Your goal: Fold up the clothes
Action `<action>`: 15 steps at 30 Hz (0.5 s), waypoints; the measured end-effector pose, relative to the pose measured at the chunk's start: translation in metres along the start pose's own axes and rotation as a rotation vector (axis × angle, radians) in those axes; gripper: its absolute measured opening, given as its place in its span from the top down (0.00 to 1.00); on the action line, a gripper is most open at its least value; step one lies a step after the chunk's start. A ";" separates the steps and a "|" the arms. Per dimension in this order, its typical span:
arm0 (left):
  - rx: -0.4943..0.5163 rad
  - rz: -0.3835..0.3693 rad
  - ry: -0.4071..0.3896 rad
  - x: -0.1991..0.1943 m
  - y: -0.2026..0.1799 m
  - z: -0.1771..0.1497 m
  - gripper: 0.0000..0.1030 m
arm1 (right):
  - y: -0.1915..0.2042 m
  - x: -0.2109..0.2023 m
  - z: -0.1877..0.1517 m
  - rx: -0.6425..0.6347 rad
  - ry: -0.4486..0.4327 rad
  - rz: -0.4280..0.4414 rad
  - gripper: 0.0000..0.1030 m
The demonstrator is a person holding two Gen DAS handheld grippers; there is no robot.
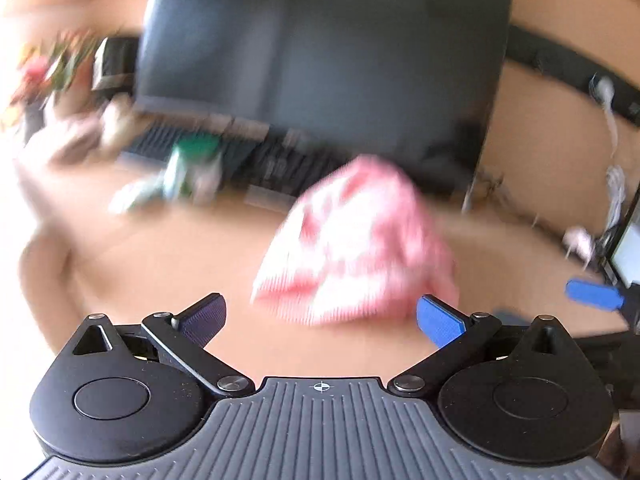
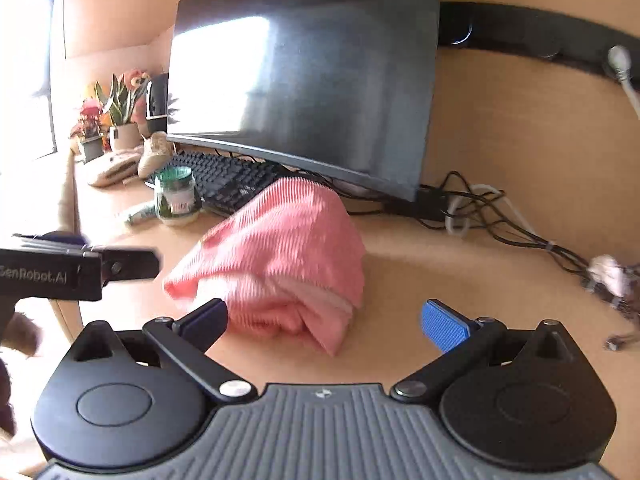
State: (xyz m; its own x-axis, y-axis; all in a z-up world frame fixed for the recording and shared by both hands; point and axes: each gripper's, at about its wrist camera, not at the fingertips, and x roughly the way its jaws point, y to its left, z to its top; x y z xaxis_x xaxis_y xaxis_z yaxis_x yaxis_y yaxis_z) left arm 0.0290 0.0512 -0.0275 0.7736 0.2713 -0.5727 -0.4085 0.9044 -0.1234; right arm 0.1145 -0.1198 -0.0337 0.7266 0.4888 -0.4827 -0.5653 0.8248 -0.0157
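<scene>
Left gripper point(image 1: 320, 320) and right gripper point(image 2: 324, 322), both spread wide and empty, flank a crumpled pink garment point(image 2: 280, 260) (heaped on the tabletop point(image 2: 460, 280)) before the monitor point(image 2: 304, 76).

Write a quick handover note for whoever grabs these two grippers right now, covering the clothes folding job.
Left gripper: open, holding nothing, just short of the pink garment.
Right gripper: open, empty, with its left finger close against the garment's near edge.
Garment: bunched in a loose heap on the wooden desk, in front of the monitor and partly over the keyboard. A glass jar stands to its left.
Done: no neat fold shows.
Left: probably spread it flat, then fold. The left view is blurred, so check there first.
</scene>
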 end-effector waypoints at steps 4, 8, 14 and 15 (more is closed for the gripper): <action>-0.007 0.046 -0.007 -0.017 -0.009 -0.005 0.00 | 0.012 -0.017 -0.016 -0.037 0.056 0.044 0.00; 0.029 0.075 -0.023 -0.027 -0.017 -0.009 0.00 | -0.001 -0.026 -0.018 0.011 0.070 0.054 0.00; 0.036 0.099 -0.019 -0.037 -0.022 -0.016 0.00 | -0.021 -0.037 -0.018 0.076 0.066 0.031 0.00; 0.037 0.103 -0.019 -0.038 -0.023 -0.017 0.00 | -0.021 -0.036 -0.018 0.075 0.070 0.032 0.00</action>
State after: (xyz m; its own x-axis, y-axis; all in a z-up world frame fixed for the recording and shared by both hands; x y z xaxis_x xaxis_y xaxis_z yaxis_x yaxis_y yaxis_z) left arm 0.0008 0.0148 -0.0163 0.7373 0.3696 -0.5655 -0.4686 0.8827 -0.0340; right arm 0.0929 -0.1604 -0.0319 0.6780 0.4963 -0.5421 -0.5548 0.8294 0.0655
